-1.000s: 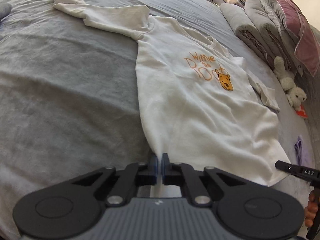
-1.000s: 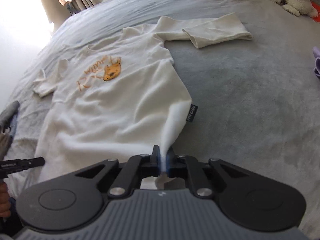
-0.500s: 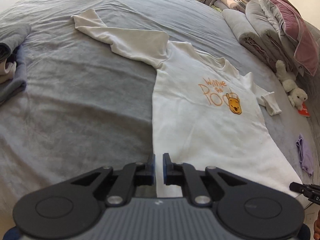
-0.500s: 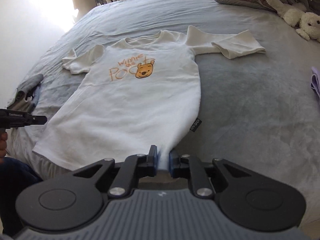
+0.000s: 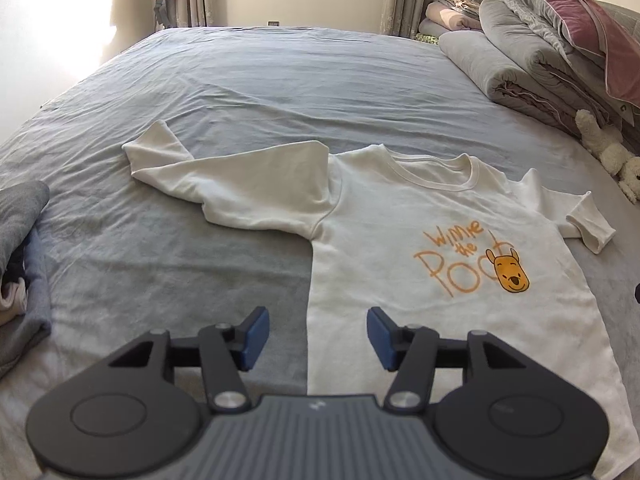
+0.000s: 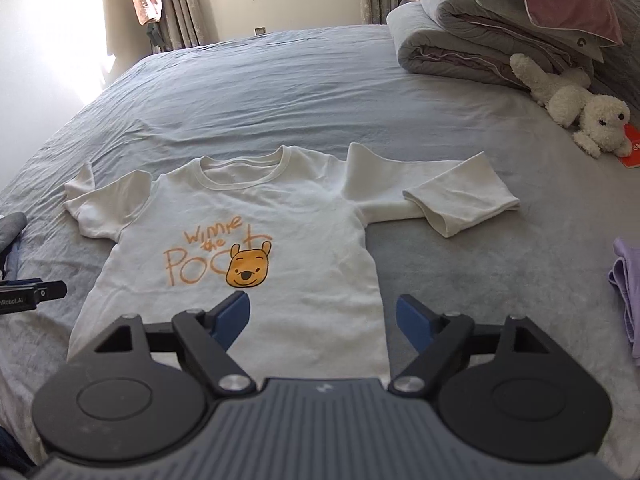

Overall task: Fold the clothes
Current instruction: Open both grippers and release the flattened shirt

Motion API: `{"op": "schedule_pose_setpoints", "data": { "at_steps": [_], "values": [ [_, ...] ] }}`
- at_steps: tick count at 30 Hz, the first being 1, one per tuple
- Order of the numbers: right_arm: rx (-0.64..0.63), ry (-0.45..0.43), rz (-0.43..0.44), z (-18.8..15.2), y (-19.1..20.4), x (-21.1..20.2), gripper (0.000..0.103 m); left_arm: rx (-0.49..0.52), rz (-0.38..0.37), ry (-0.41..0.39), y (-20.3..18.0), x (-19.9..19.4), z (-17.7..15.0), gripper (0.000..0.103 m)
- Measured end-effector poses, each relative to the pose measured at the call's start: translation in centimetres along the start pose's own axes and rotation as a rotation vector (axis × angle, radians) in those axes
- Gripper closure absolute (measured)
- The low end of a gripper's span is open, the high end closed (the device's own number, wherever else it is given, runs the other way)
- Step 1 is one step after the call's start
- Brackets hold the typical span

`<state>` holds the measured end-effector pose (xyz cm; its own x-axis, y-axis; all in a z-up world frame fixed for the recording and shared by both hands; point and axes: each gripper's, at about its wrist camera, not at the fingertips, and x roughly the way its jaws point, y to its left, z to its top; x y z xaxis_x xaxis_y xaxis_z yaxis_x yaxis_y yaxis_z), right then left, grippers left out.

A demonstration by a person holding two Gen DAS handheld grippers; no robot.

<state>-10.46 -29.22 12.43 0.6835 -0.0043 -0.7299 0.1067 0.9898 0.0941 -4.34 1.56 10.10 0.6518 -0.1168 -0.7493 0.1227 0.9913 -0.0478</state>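
A white long-sleeved shirt [image 5: 400,248] [image 6: 256,240] with an orange bear print lies face up and flat on the grey bed, both sleeves spread out to the sides. My left gripper [image 5: 318,334] hovers above the shirt's lower left edge, its jaws opening with nothing pressed between the blue pads. Over the shirt's lower right edge my right gripper [image 6: 323,320] is also opening, and its pads touch no cloth. The left gripper's tip [image 6: 36,294] shows at the left edge of the right wrist view.
Folded grey clothes [image 5: 20,264] lie at the bed's left side. Rolled duvets and pillows [image 6: 500,28] are stacked at the far right, with a white plush toy [image 6: 576,108] beside them. A lilac garment [image 6: 628,292] lies on the bed [image 5: 280,80] to the right.
Both grippers were shut on the shirt's bottom corners, pulled it flat, then let go and rose. Their jaws now stand apart, and the shirt lies spread on the bed.
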Motion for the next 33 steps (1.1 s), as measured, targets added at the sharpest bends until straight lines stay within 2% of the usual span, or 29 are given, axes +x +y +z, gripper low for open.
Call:
{"op": "schedule_pose_setpoints", "data": {
  "at_steps": [1,2,3,8,12,17,21,26,33],
  "values": [
    [-0.007,-0.005,-0.019,0.4,0.1,0.3,0.014,0.007,0.004,-0.009,-0.3,0.2,0.2,0.043],
    [-0.013,-0.012,-0.031,0.7,0.2,0.7,0.005,0.015,0.01,-0.018,-0.6,0.4,0.5,0.036],
    [-0.018,-0.021,-0.033,1.0,0.4,1.0,0.001,0.027,0.019,-0.029,-1.2,0.7,0.7,0.03],
    [-0.002,-0.025,0.038,2.2,1.2,4.2,0.0,0.073,0.086,-0.065,-3.5,3.1,1.6,0.017],
    [0.031,-0.005,0.037,2.0,1.4,6.3,0.0,0.101,0.147,-0.075,-4.3,5.4,2.0,0.015],
    [-0.041,-0.029,-0.039,1.5,2.1,6.2,0.0,0.084,0.139,-0.041,-4.2,6.6,1.6,0.013],
    [-0.091,-0.083,-0.097,0.8,2.6,5.6,0.0,0.091,0.157,-0.08,-4.4,5.6,0.9,0.007],
    [-0.075,-0.122,-0.092,0.3,2.9,5.3,0.0,0.079,0.147,-0.101,-4.7,5.1,0.7,0.005],
    [-0.047,-0.181,-0.082,-0.1,3.2,4.4,0.0,0.111,0.212,-0.153,-5.0,4.5,0.7,0.004]
  ]
}}
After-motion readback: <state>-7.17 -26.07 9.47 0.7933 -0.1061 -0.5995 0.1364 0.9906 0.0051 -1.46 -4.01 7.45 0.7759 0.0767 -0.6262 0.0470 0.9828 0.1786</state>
